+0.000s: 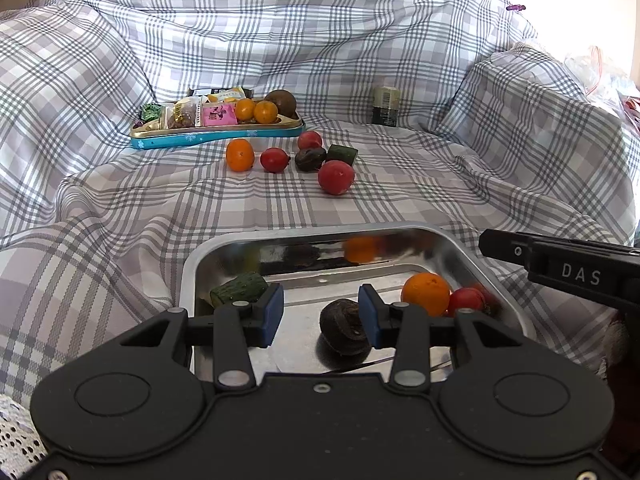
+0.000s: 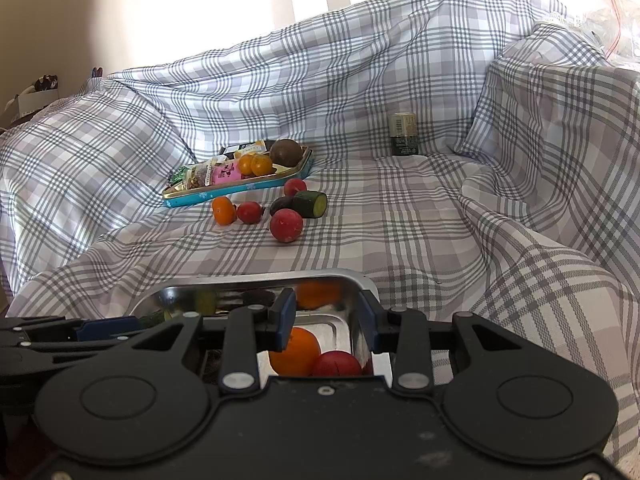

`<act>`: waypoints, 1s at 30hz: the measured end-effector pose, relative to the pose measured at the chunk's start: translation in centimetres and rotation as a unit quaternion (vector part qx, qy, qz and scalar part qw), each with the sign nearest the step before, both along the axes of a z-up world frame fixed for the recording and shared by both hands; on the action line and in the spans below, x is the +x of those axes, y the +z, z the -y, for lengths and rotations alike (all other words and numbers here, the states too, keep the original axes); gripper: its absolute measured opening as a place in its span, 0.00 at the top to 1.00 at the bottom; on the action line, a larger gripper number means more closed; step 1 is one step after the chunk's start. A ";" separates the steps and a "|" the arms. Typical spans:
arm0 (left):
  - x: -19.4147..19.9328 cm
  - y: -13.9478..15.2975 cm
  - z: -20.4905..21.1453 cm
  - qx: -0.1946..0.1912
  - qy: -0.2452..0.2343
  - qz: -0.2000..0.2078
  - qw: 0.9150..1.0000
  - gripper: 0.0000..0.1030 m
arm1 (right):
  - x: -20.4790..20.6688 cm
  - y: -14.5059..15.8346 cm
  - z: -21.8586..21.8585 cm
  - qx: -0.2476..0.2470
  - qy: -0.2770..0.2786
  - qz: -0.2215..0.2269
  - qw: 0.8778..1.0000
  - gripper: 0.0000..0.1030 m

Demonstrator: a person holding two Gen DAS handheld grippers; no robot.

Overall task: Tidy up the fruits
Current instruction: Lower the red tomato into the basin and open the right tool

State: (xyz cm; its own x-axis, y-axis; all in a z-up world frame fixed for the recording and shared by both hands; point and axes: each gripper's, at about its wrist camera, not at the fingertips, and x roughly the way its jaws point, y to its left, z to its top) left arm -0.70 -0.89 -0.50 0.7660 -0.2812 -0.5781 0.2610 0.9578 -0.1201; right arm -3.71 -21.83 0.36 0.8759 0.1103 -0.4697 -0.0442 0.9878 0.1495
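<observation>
Shiny rectangular metal tray [image 1: 460,240], one, at the near edge of the grey-and-white plaid cloth [image 1: 400,200]. It holds four pieces:
- one dark green cucumber chunk [image 1: 239,288], near left corner;
- one dark brown wrinkled fruit [image 1: 344,326], centre;
- one orange citrus fruit [image 1: 425,294], right side;
- one small red fruit [image 1: 466,301], touching the orange citrus fruit on its right.

Loose on the cloth, far from the metal tray, six pieces in a cluster:
- one orange tangerine [image 1: 240,155], leftmost;
- three red round fruits: a small one [image 1: 274,159] just beside the tangerine, another small one [image 1: 309,140] farther back, and a larger one [image 1: 336,177] nearest;
- one dark brown fruit [image 1: 310,159], in the middle;
- one green cucumber piece [image 1: 342,154], touching it on the right.

Blue-sided snack tin [image 1: 192,139], one, behind the cluster to the left. It holds several wrapped snacks, two small oranges [image 1: 256,111] and one large brown round fruit [image 1: 281,102].

Dark cylindrical can [image 1: 385,106], one, upright at the far right.

Left gripper [image 1: 321,316]: jaws apart over the metal tray, holding nothing; the dark brown wrinkled fruit lies between its blue pads.

Right gripper [image 2: 326,320]: jaws apart, holding nothing, above the tray's right end.
</observation>
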 end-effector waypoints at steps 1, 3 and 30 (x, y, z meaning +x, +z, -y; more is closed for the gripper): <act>0.0 0.0 0.0 0.000 0.000 0.000 1.000 0.52 | 0.0 0.0 0.0 0.000 0.000 0.000 1.000 0.64; 0.0 0.0 0.0 0.000 0.000 0.000 1.000 0.52 | 0.0 0.0 0.0 0.000 0.000 0.000 1.000 0.64; -0.3 0.2 -0.2 0.009 0.028 0.020 0.999 0.52 | 0.0 -0.1 -0.1 -0.006 0.002 -0.001 1.000 0.64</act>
